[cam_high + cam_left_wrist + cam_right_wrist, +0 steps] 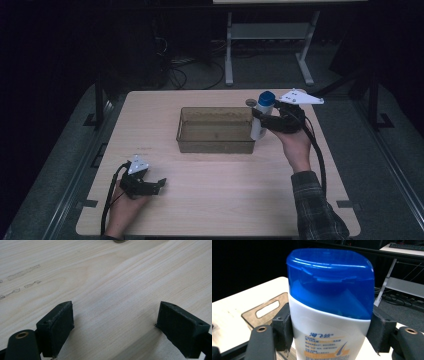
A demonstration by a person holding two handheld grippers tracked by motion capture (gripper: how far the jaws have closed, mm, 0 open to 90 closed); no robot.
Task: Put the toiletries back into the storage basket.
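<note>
A white bottle with a blue cap (262, 113) stands upright in my right gripper (261, 118), which is shut on it just off the right end of the clear brown bin (216, 145). In the right gripper view the bottle (329, 315) fills the space between both pads (283, 327), its blue cap above them and the bin's handle slot (267, 308) behind at the left. My left gripper (159, 184) rests low on the table at the front left, open. In the left gripper view its gripper (113, 327) stands wide apart over bare wood with nothing between the pads (58, 325).
The light wooden table (215, 200) has a small round dark thing (250, 102) at the back, behind the bin. A white desk frame (270, 35) stands on the floor beyond the table. Cables trail from both grippers.
</note>
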